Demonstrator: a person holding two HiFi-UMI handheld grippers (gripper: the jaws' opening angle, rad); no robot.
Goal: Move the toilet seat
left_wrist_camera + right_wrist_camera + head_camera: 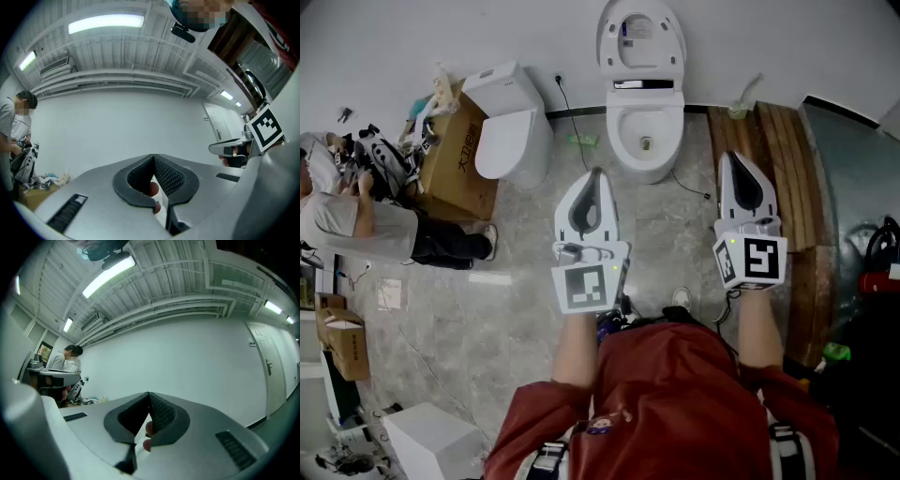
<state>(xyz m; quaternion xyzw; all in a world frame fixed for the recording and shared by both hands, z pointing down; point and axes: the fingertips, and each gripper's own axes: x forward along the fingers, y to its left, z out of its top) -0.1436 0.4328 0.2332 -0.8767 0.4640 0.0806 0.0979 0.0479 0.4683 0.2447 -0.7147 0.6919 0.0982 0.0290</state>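
Standing up against the white wall, the toilet seat (640,37) looks tipped back with its lid: glossy white plastic, oval, above the open ceramic bowl (645,131). No contact yet, so this reads as the approach. The left hand-held gripper (596,176) and right hand-held gripper (734,159) hover over the grey marbled floor (525,244), well short of the toilet. Both have their jaws pressed together, with nothing between the ribbed black pads (166,176). Next move, I'd say: step closer, part one pair of jaws, catch the seat's thin rim. A second toilet (511,127) sits left, beside a cardboard box (459,159).
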